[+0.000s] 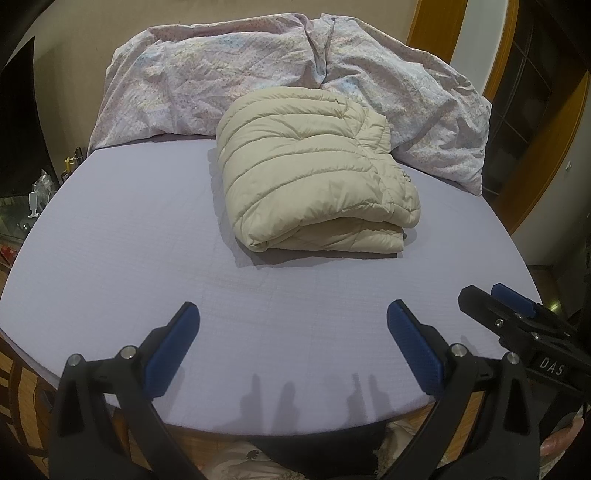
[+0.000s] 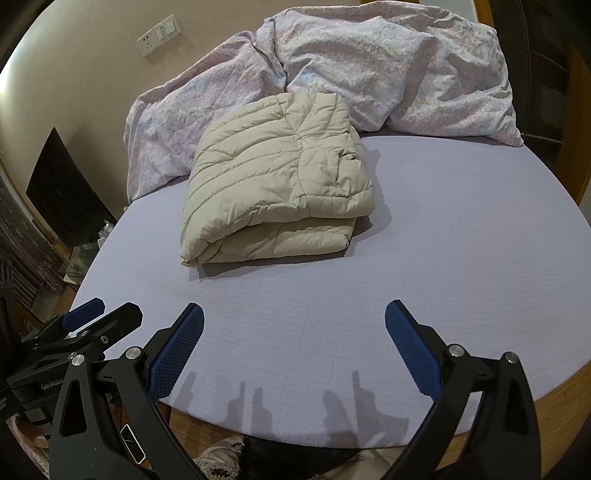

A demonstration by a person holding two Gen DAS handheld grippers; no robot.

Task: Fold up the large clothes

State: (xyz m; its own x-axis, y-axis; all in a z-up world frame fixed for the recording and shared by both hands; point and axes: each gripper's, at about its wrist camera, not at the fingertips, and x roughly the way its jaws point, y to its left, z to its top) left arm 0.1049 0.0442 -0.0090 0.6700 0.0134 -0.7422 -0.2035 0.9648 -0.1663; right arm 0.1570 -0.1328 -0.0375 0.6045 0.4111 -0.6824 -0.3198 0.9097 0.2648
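A beige quilted puffer jacket [image 1: 314,170] lies folded into a thick bundle on the lavender bed sheet [image 1: 147,240], towards the far side. It also shows in the right wrist view [image 2: 277,192]. My left gripper [image 1: 293,314] is open and empty, held over the near edge of the bed, well short of the jacket. My right gripper [image 2: 294,314] is open and empty too, beside the left one. The right gripper shows at the right edge of the left wrist view [image 1: 495,299], and the left gripper shows at the left edge of the right wrist view [image 2: 103,312].
A crumpled floral duvet [image 1: 258,70] is heaped at the head of the bed behind the jacket, also in the right wrist view [image 2: 369,66]. A wall with switches [image 2: 160,35] is behind. A wooden door frame [image 1: 498,74] stands at the right. Clutter sits off the bed's left side [image 1: 37,192].
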